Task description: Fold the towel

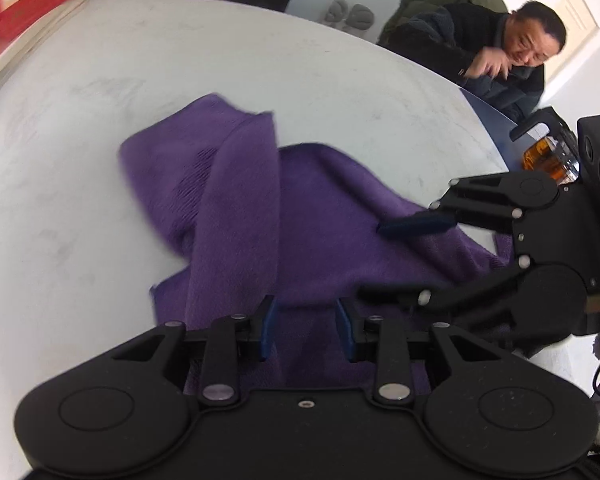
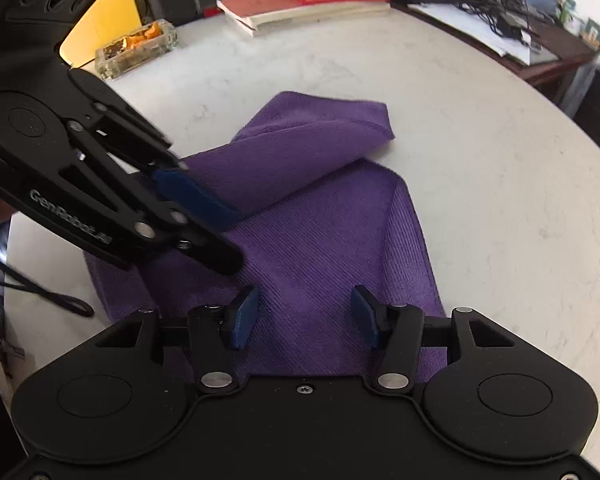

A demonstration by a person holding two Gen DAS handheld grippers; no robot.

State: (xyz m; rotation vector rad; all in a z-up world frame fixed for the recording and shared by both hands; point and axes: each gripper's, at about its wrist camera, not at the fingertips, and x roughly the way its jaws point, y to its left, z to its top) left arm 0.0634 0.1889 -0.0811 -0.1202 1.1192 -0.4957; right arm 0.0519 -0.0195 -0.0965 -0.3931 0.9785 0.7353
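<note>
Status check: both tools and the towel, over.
Left tool and right tool open above purple towel. Towel rumpled, one corner flopped over. Nothing blocking.

Two matching handheld grippers, left gripper [image 1: 308, 330] and right gripper [image 2: 306, 316], moulded in matte black plastic. Broad bodies with a round embossed disc at each side, triangular cut-outs in the linkage arms, silver pivot pins and one small centre screw. Dark blue pads [image 2: 242, 314] lining the short fingers. White "GenRobot.AI" lettering along one side. Thin black cable [image 2: 40, 292] looping at the left.
</note>
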